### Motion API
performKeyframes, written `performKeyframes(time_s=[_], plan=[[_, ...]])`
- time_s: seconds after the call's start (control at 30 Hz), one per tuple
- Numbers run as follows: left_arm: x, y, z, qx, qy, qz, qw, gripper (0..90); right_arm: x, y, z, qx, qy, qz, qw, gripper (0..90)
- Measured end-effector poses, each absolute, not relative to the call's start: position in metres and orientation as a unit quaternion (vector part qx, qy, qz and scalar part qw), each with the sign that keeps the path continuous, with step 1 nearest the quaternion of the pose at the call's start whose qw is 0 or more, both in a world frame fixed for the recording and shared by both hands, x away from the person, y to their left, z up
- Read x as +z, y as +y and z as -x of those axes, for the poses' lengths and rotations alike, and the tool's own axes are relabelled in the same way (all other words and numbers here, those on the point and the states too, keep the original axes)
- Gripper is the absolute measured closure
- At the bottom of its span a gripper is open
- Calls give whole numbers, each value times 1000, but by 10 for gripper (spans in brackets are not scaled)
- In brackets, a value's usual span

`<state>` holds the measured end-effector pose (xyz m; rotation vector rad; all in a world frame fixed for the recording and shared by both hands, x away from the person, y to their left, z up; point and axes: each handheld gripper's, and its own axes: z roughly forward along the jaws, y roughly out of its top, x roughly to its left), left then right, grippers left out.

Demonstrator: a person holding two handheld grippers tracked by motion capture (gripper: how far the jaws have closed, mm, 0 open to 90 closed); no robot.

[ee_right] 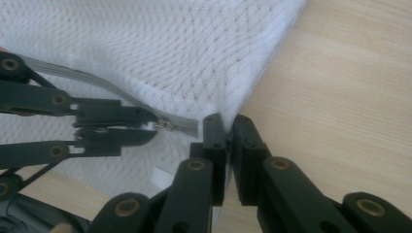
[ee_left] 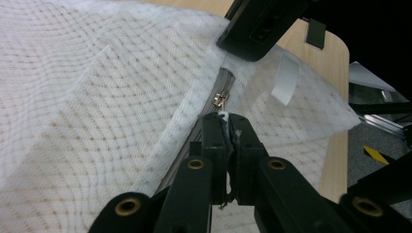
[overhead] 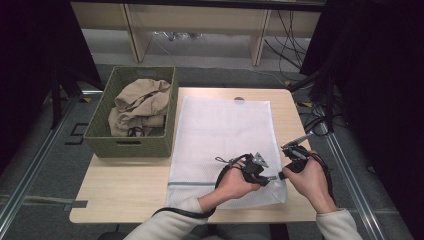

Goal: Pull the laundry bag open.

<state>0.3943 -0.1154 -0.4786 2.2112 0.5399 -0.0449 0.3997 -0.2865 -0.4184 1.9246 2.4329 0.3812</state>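
Both grippers' black fingers pinch the white mesh laundry bag (overhead: 222, 135): left gripper (ee_left: 228, 119) at its grey zipper (ee_left: 221, 99), right gripper (ee_right: 226, 119) on the corner, over the pale wooden bench (overhead: 125, 180).

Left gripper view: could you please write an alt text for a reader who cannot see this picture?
The left gripper is shut on the white mesh laundry bag beside its grey zipper, just short of the small metal zipper pull. The right gripper reaches in from the top onto the bag's edge, and the wooden table shows behind.
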Motion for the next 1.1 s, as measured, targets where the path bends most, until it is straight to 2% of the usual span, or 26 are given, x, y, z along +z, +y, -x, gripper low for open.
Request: performKeyframes(time_s=[0.07,0.53,0.57,1.1], plan=[[-478,-113,-395,-13,217,-883,416,866,-420,-288,-401,132,787,-603,19,865],[-478,-103,-394,-20,225,-881,416,866,-422,-287,-400,132,778,-614,15,864],[-478,-103,-393,-18,224,-881,415,866,-424,-290,-402,143,791,-594,28,864],[-476,-94,-393,-21,225,-881,416,867,-423,-292,-401,131,784,-607,15,864]])
